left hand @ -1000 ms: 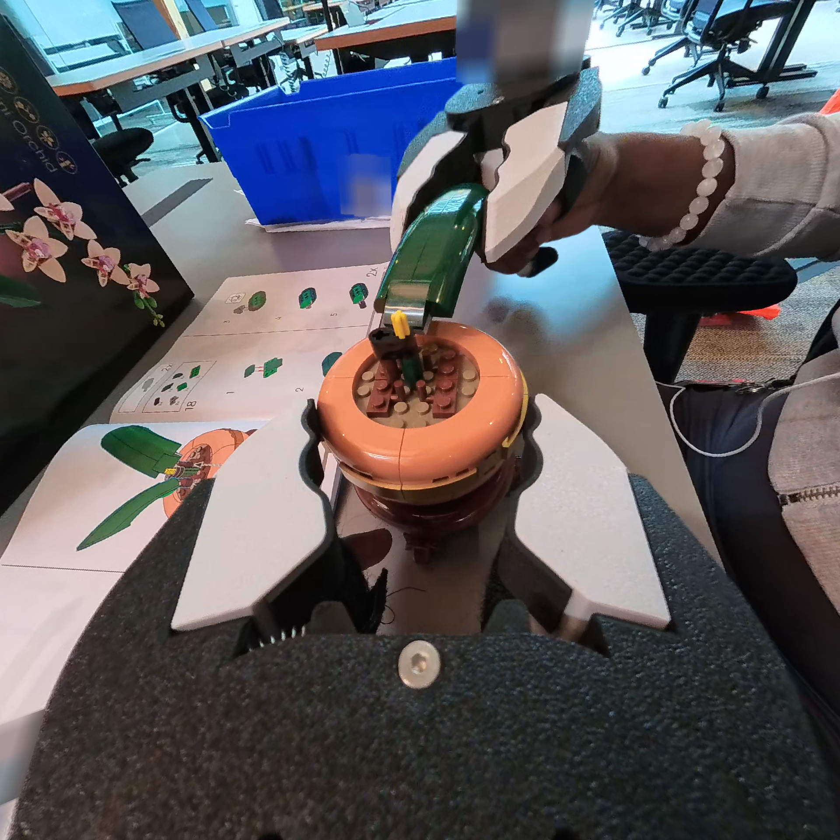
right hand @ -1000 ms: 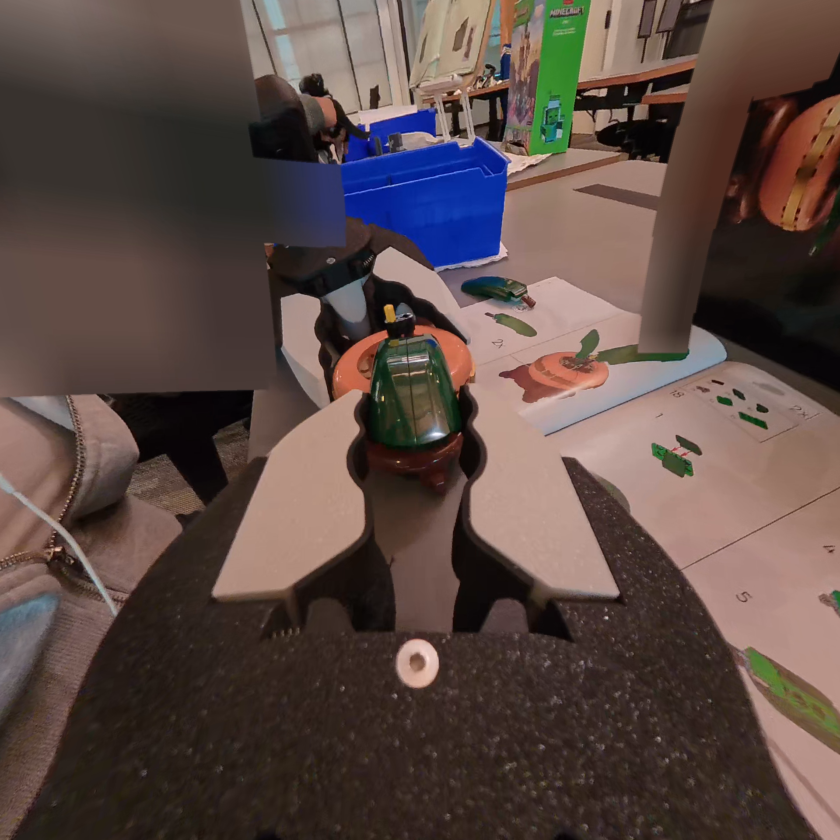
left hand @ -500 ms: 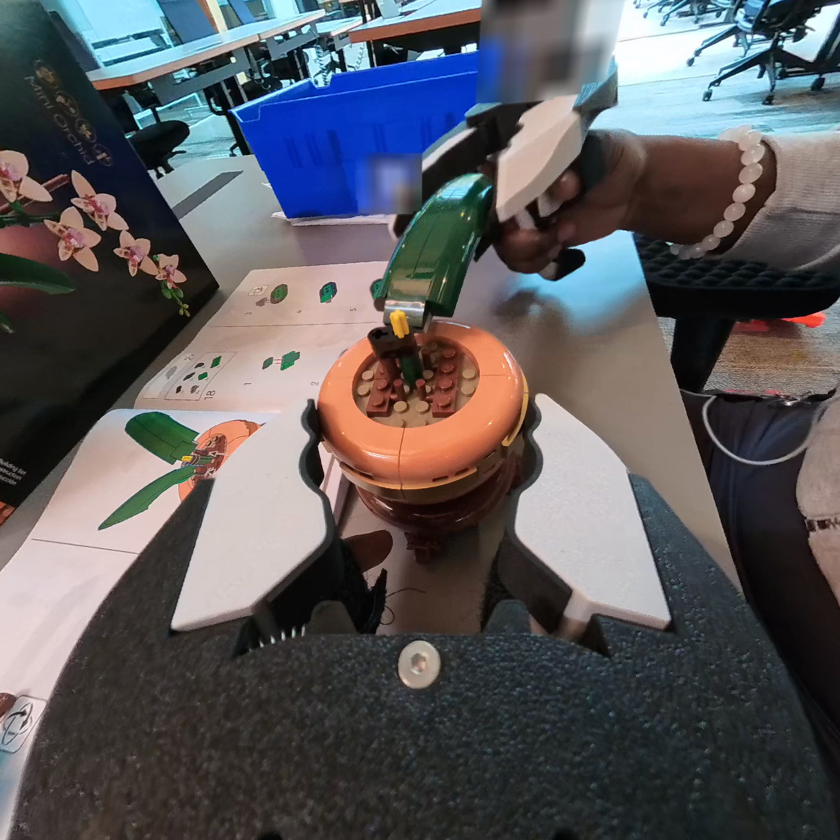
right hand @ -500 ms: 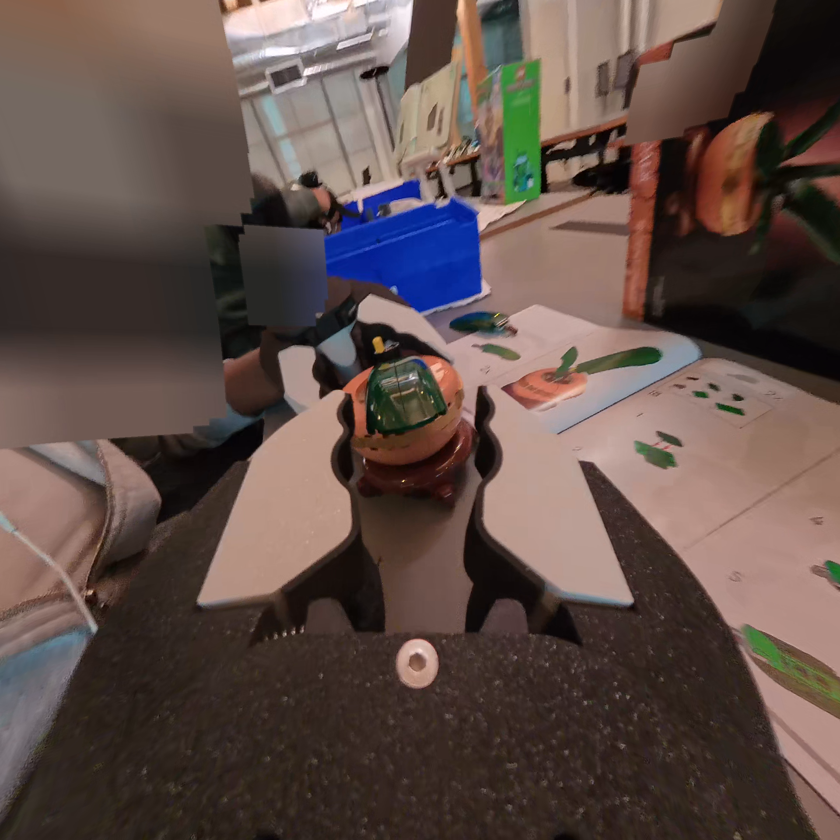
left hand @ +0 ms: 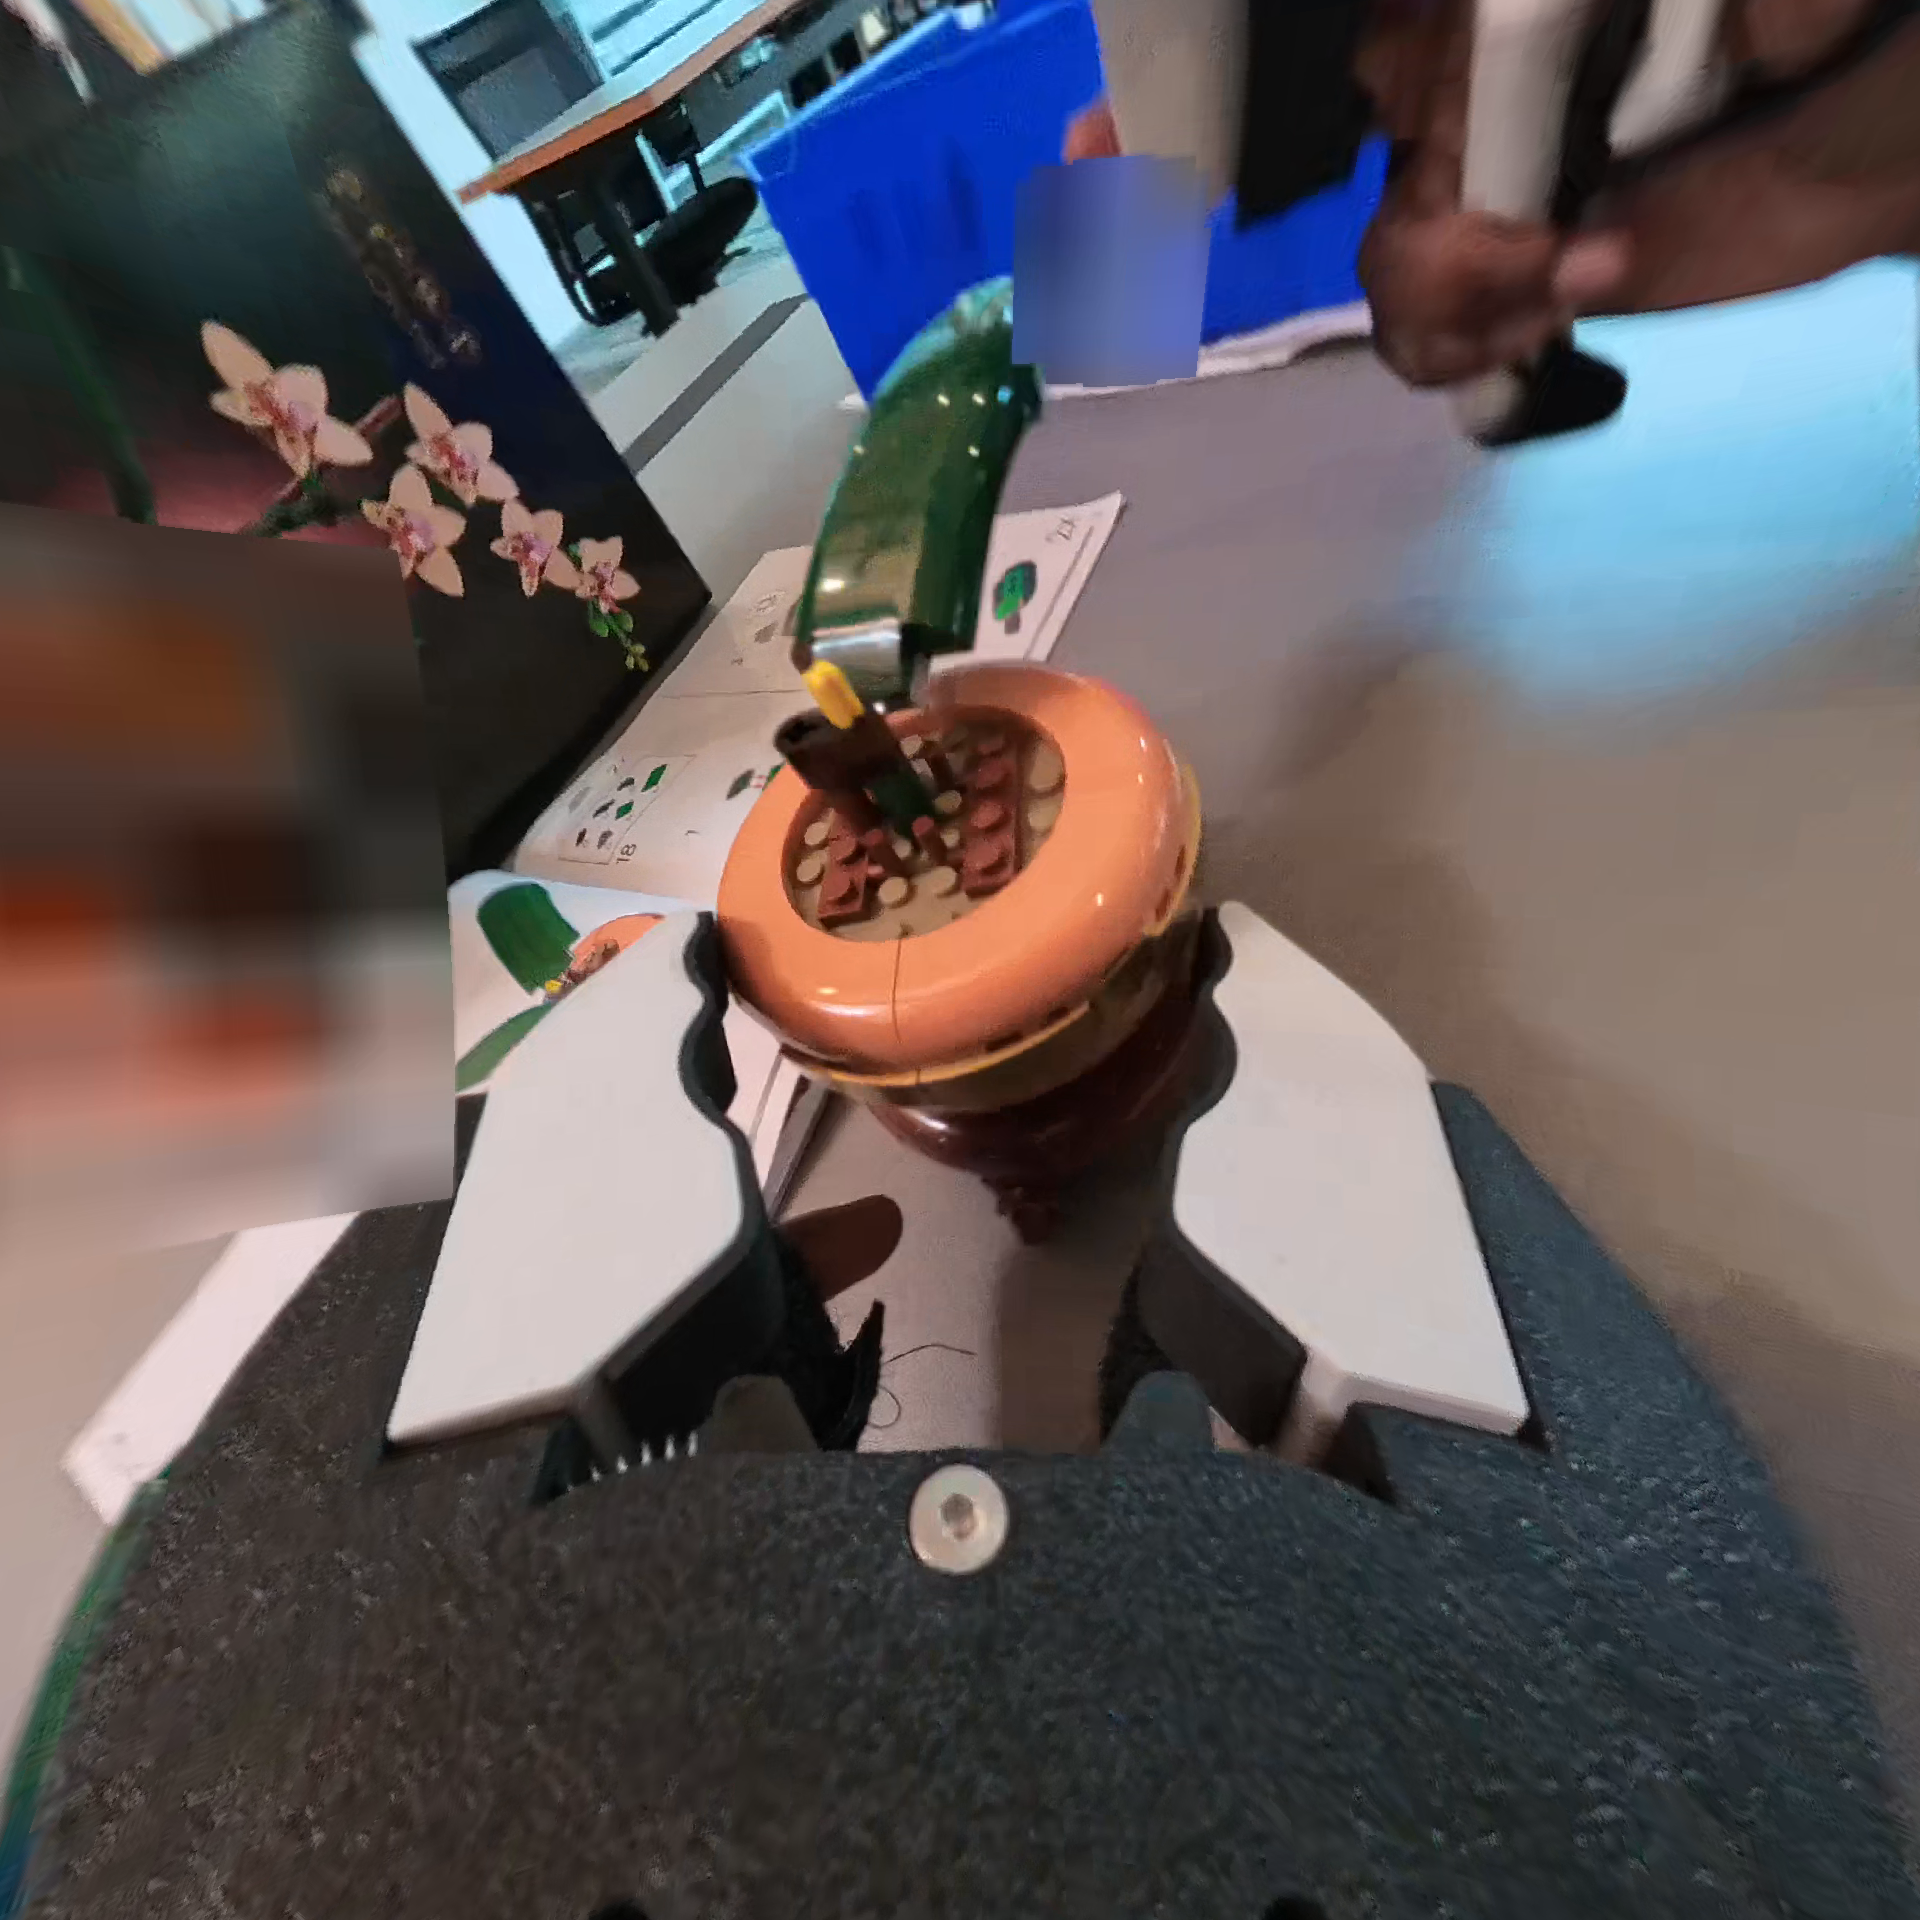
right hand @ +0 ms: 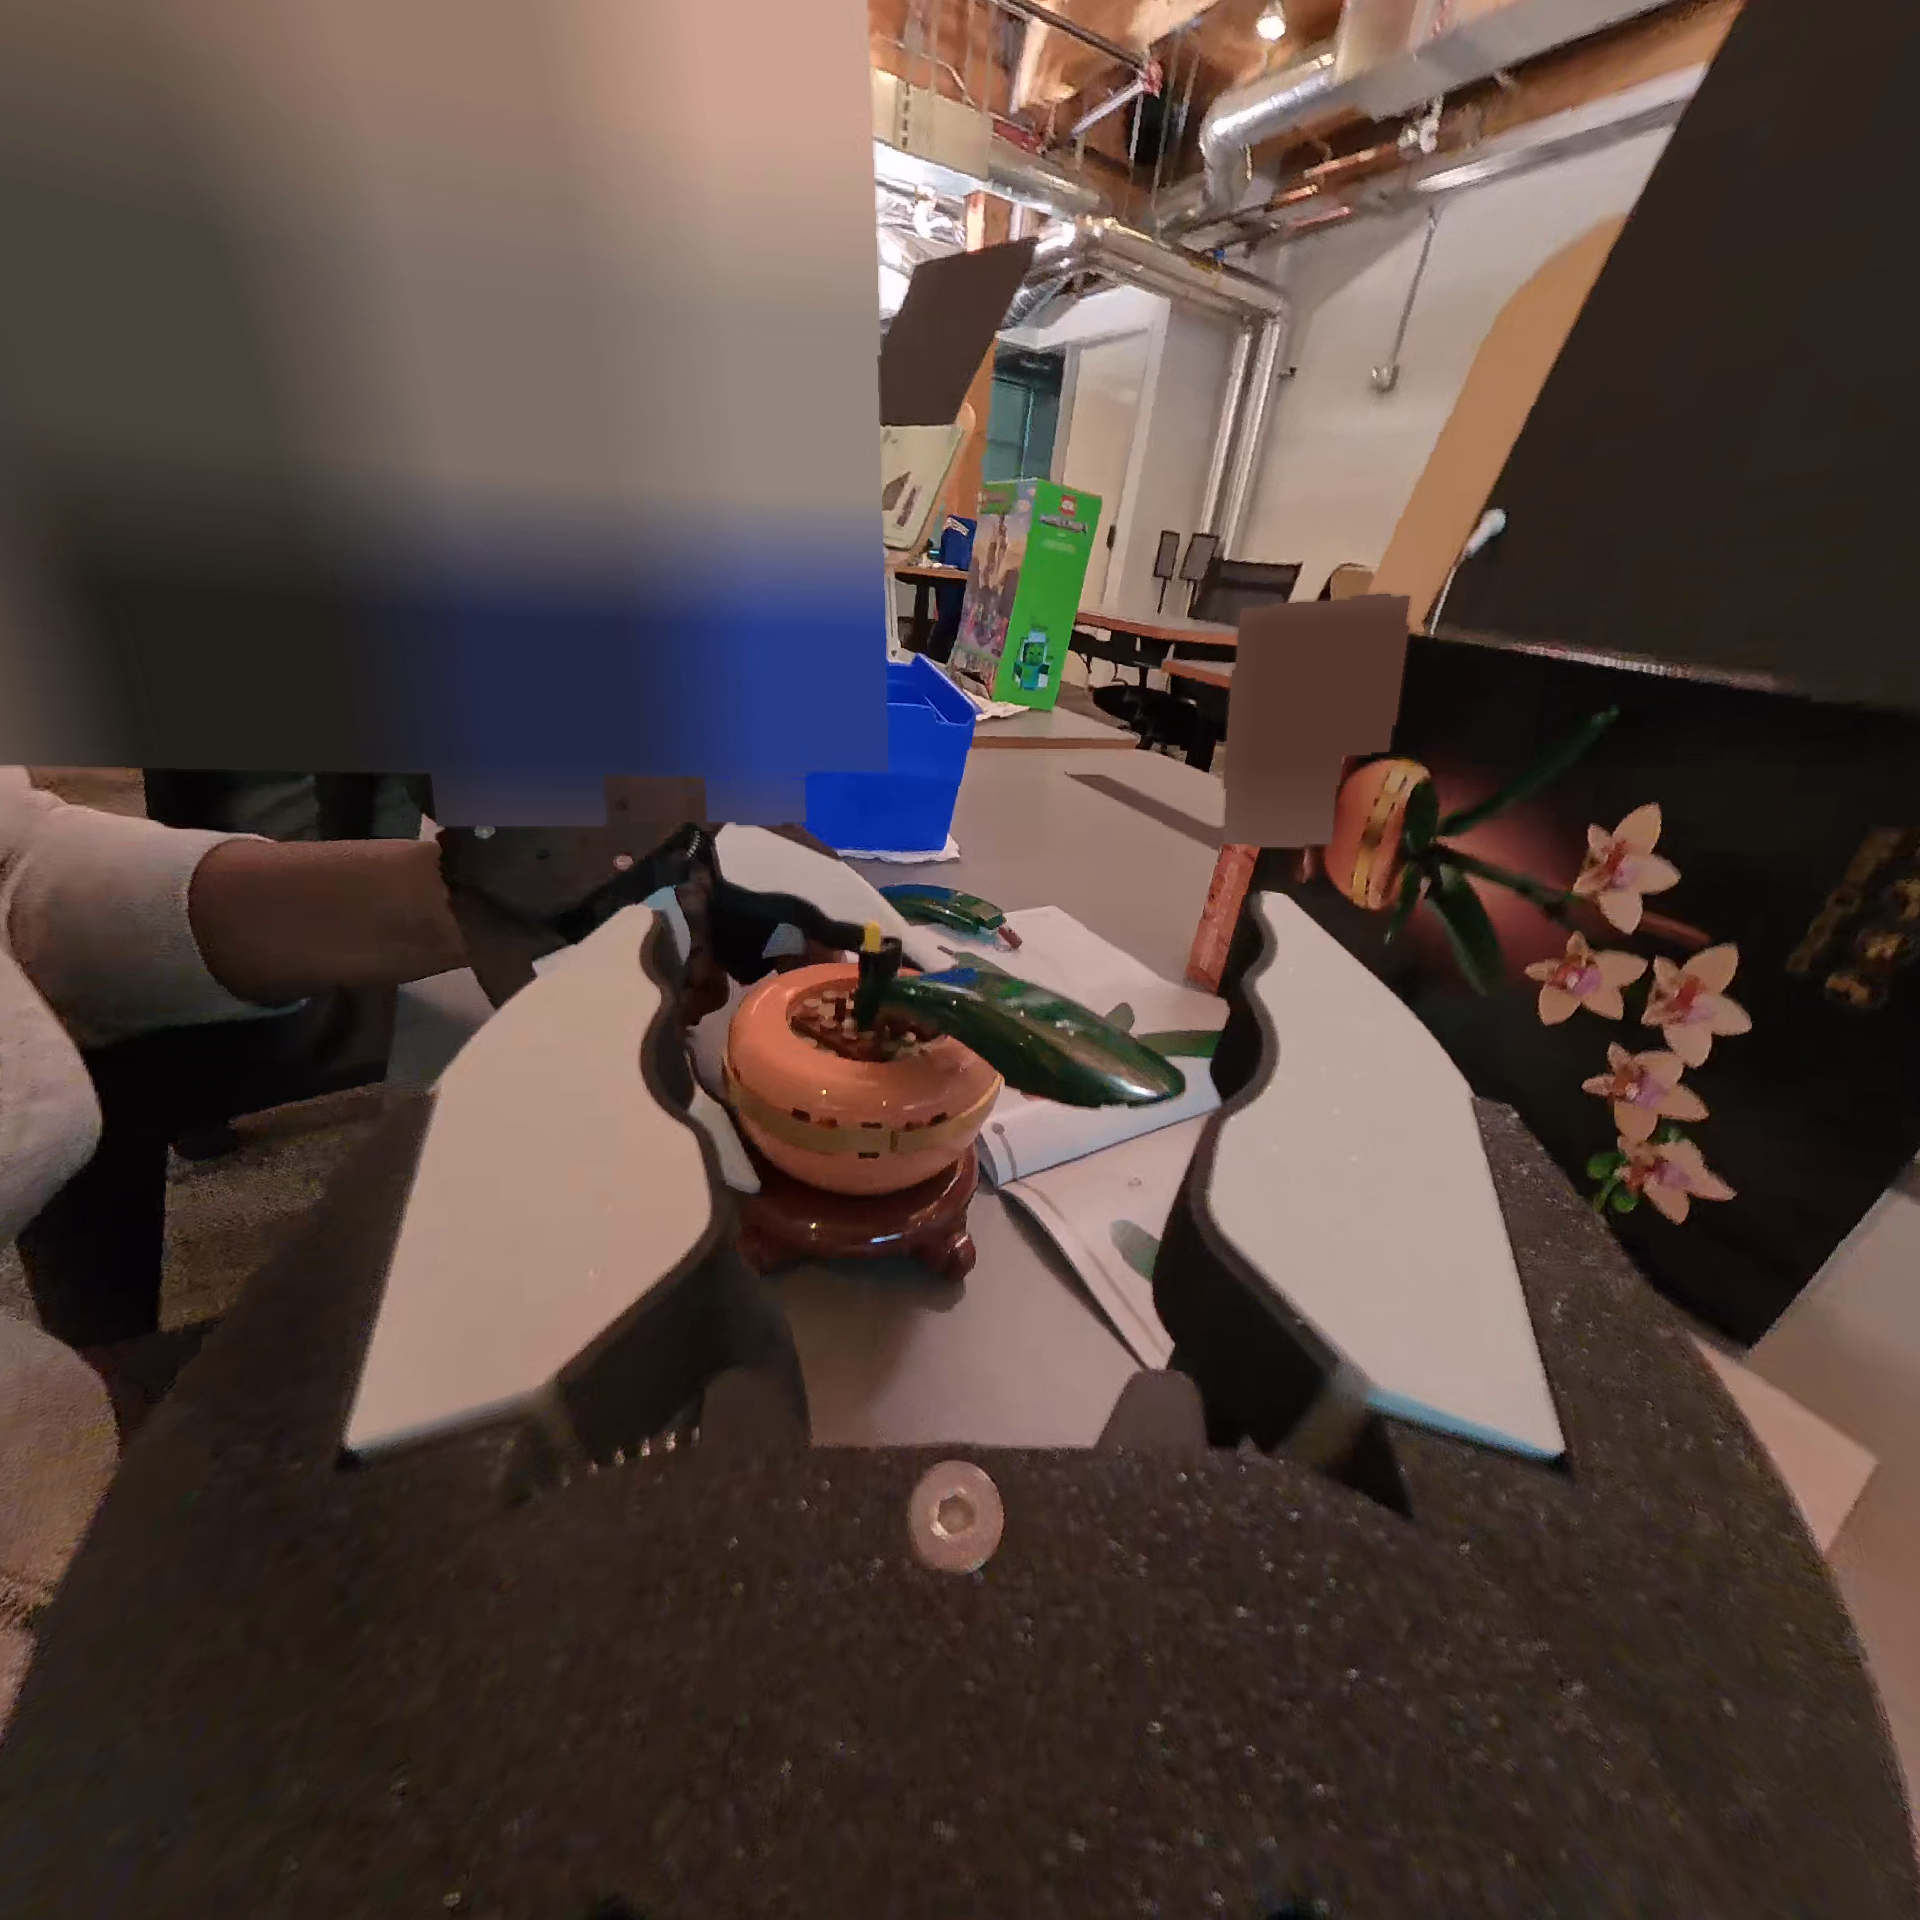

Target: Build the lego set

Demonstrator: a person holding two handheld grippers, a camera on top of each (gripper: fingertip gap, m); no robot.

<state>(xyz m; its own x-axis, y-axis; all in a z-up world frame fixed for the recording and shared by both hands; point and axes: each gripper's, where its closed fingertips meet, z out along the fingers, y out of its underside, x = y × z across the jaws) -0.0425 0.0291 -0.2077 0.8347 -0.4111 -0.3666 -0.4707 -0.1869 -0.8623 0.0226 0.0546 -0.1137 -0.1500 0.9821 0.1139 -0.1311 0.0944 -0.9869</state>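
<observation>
A tan lego pot (left hand: 956,966) on a dark brown base stands on the grey table. A stem with a yellow tip (left hand: 831,691) rises from its studded top, and a long dark green leaf (left hand: 914,509) hangs on that stem. My left gripper (left hand: 961,930) is shut on the pot, with one finger on each side of its lower part. In the right wrist view the pot (right hand: 862,1101) sits ahead between the fingers, and the leaf (right hand: 1039,1029) points to the right. My right gripper (right hand: 951,920) is open, empty and clear of the pot. It shows blurred at the top right of the left wrist view (left hand: 1507,156).
An open instruction booklet (right hand: 1091,1143) lies under and beside the pot. The dark set box with orchid pictures (right hand: 1662,987) stands close on one side. A second green leaf (right hand: 945,906) lies on the booklet. A blue bin (left hand: 935,208) stands behind. My right fingertips sit around 12 cm from my left ones.
My right gripper has let go of the green leaf, opened wide and pulled back and up. The leaf stays on the stem. My left gripper keeps hold of the pot.
</observation>
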